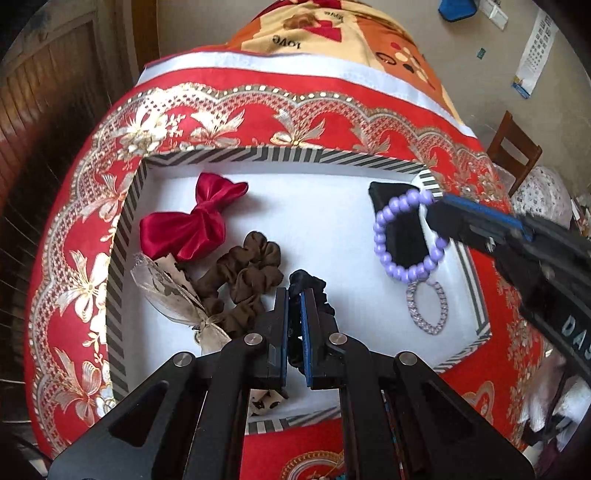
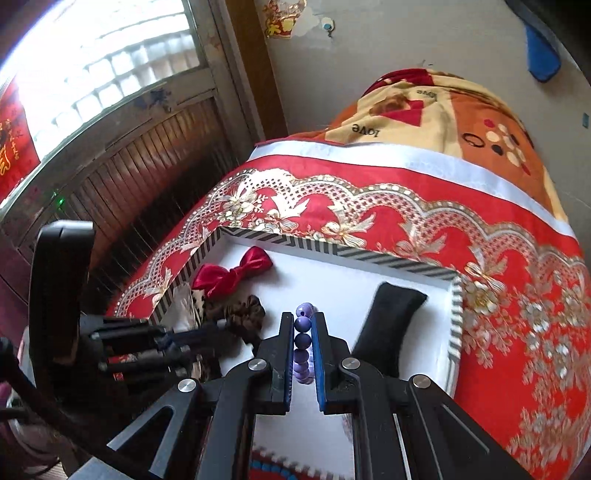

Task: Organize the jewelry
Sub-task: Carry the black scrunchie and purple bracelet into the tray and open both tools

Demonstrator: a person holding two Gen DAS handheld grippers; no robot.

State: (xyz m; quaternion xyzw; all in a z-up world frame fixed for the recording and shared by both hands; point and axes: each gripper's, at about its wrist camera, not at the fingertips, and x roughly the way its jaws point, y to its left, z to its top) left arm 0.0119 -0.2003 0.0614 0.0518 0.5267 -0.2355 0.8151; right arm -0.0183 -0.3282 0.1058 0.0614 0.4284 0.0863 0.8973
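A white tray [image 1: 258,153] with a striped rim lies on a red patterned cloth. My left gripper [image 1: 294,291] hangs over the tray's near middle, shut on a dark navy scrunchie [image 1: 308,280]. My right gripper [image 1: 434,214] comes in from the right, shut on a purple bead bracelet [image 1: 406,236] that dangles in front of a black cushion [image 1: 400,221]. In the right wrist view the beads [image 2: 303,332] stand stacked between the right gripper's [image 2: 303,317] blue pads. There the left gripper [image 2: 218,328] shows blurred at the left.
Inside the tray lie a red satin bow [image 1: 195,221], a brown scrunchie [image 1: 243,280], a sheer ribbon bow [image 1: 173,291] and a sparkly silver bracelet [image 1: 426,308]. A folded blanket [image 1: 332,29] sits behind the cloth. A wooden chair [image 1: 513,147] stands at the right.
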